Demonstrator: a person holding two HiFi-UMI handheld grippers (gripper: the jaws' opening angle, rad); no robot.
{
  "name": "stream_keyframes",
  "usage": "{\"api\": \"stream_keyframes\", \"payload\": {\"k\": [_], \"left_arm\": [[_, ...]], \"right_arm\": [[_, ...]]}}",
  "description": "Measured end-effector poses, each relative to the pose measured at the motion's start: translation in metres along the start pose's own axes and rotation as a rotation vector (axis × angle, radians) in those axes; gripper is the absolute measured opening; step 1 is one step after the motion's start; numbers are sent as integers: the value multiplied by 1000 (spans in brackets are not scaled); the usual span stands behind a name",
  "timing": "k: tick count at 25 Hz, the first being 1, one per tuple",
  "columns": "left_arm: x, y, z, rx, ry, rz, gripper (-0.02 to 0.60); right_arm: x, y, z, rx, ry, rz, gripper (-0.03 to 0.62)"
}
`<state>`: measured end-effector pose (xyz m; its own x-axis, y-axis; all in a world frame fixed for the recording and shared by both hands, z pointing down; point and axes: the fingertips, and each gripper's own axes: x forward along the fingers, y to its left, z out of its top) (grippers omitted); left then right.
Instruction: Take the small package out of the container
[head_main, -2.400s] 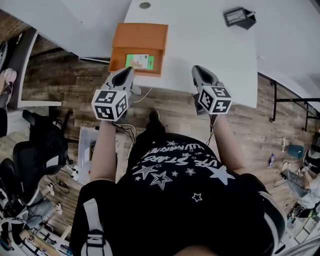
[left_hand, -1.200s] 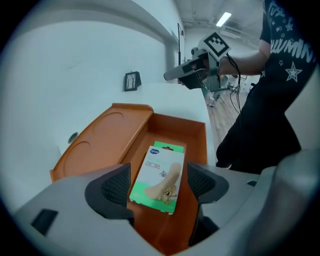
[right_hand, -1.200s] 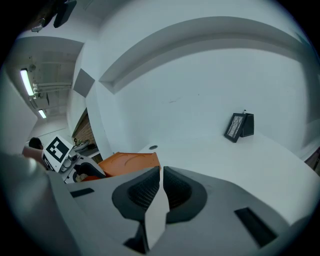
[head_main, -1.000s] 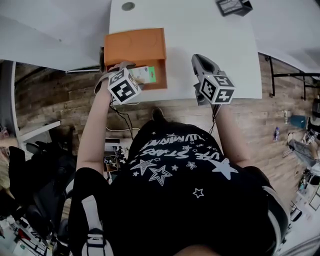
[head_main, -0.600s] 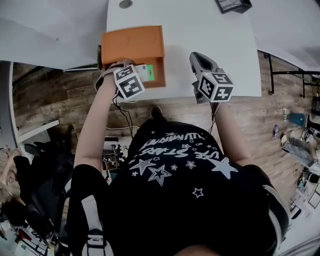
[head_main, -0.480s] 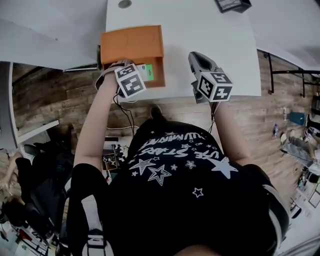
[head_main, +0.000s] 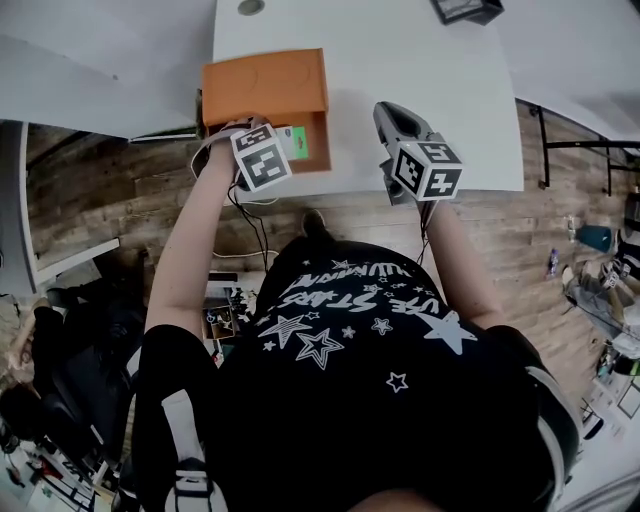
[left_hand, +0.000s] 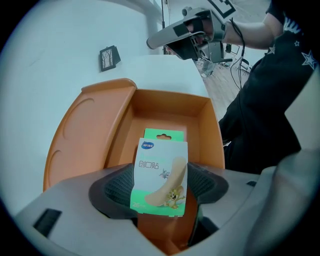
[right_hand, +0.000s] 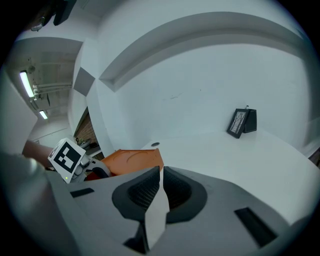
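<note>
— Where is the small package (left_hand: 160, 175)?
— It stands upright between the fingers (left_hand: 116, 188) of the left gripper (left_hand: 160, 194), pinched from both sides. It is over the near end of the open orange container (left_hand: 167, 111). Whether it touches the bottom, I cannot tell.
— And the container itself?
— It sits at the near left edge of the desk (head_main: 420, 60), with its lid folded open.
— The right gripper (right_hand: 159, 192)?
— It is above the desk, right of the container and apart from it, with its fingers pressed together on nothing. A black frame (right_hand: 241, 121) stands at the far side of the desk.
</note>
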<state>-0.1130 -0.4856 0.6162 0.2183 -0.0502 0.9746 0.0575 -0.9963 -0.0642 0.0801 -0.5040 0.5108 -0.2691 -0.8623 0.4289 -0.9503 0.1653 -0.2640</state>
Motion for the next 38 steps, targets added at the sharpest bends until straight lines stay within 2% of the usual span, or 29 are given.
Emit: {"api": "stream_keyframes", "payload": {"k": [6, 11, 14, 17, 24, 28, 33, 38], "left_arm": [[3, 0, 4, 1, -28, 5, 354], [-11, 0, 4, -14, -50, 39, 353], [-24, 0, 4, -26, -73, 76, 354], [-39, 5, 9, -49, -124, 151, 353], [-87, 8, 38, -214, -287, 289, 353], [-112, -18, 70, -319, -404, 320, 353], [-131, -33, 87, -401, -490, 344, 354], [-142, -70, 114, -487, -568, 360, 353]], "right_arm": [[-1, -1, -3, 5, -7, 13, 53], [-10, -6, -3, 9, -8, 5, 53], [-14, -7, -3, 12, -12, 10, 53], [-20, -9, -2, 12, -25, 18, 53], [-48, -8, 2, 2, -43, 66, 53], [-84, -16, 1, -4, -71, 90, 53], [-103, -18, 2, -6, -81, 102, 53], [-142, -31, -8, -10, -91, 121, 52]]}}
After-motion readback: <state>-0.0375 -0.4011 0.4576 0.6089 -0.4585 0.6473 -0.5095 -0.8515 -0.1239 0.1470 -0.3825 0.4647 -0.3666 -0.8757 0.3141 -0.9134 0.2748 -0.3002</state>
